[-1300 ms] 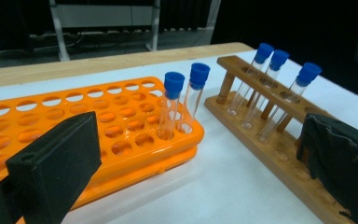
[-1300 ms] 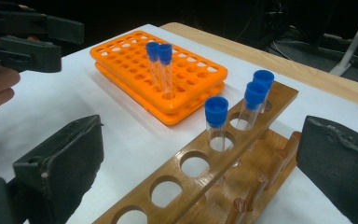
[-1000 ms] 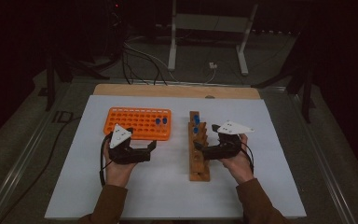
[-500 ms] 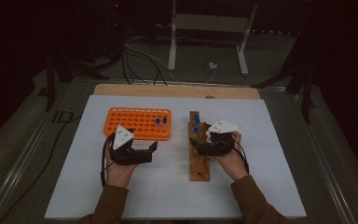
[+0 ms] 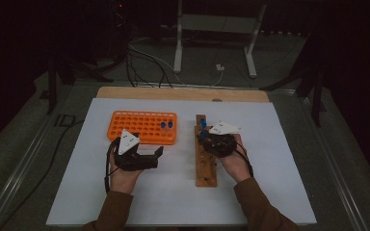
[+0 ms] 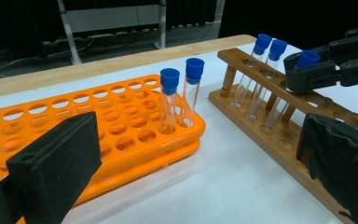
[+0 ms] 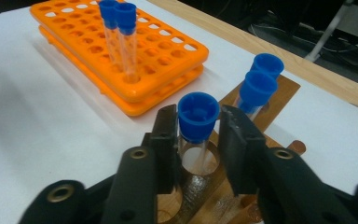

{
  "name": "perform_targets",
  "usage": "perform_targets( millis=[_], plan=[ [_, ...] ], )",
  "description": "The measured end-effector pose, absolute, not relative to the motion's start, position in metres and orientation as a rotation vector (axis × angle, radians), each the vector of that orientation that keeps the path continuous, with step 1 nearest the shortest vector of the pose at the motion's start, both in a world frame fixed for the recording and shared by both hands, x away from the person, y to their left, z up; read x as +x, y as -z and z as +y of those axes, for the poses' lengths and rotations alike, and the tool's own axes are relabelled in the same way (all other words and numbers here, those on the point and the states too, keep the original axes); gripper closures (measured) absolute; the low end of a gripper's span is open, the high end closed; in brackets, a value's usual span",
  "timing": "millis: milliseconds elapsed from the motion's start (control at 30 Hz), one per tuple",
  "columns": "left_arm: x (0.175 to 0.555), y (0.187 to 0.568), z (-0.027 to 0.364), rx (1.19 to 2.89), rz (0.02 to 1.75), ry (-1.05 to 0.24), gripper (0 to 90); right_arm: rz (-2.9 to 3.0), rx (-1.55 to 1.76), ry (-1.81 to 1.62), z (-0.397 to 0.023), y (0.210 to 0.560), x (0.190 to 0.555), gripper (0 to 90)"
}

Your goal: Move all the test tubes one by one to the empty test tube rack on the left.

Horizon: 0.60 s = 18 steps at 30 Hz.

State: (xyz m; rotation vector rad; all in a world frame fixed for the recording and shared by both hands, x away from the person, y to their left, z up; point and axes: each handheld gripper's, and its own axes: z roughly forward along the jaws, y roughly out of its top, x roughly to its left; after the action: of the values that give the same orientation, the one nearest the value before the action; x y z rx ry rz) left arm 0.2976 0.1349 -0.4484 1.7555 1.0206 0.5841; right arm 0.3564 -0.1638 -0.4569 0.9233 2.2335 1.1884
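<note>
A wooden tube rack (image 5: 206,168) lies right of centre on the white sheet and holds three blue-capped glass tubes at its far end. My right gripper (image 5: 203,139) is over that end, and its jaws have just been closing on the nearest tube (image 7: 198,112). Both pads now press the tube's cap while it stands in its hole. The other two tubes (image 7: 261,79) stand just behind. An orange rack (image 5: 142,127) to the left carries two capped tubes (image 5: 166,126) at its right end. My left gripper (image 5: 159,154) rests in front of that rack, open, with nothing between its fingers.
The white sheet (image 5: 270,183) covers a wooden table whose far edge (image 5: 183,94) shows as a bare strip. Cables and a metal stand (image 5: 212,43) lie on the dark floor beyond. Metal rails run along both sides of the table.
My right gripper moved left and slightly down onto the wooden rack, and its jaws went from wide apart to closed on a tube's cap. The left hand kept still.
</note>
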Motion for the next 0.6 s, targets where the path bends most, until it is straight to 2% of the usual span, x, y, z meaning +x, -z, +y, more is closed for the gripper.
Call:
perform_targets(
  millis=[233,600],
  plan=[
    [0.2972,0.4483,0.1339,1.763,1.018,-0.594,0.4,2.231,0.96,-1.19,-0.1653,0.459,0.3596,75.2],
    [0.2969,0.4487,0.1323,1.78,1.01,-0.601,0.4,2.23,0.965,-1.189,-0.1651,0.4582,0.3585,77.2]
  ],
)
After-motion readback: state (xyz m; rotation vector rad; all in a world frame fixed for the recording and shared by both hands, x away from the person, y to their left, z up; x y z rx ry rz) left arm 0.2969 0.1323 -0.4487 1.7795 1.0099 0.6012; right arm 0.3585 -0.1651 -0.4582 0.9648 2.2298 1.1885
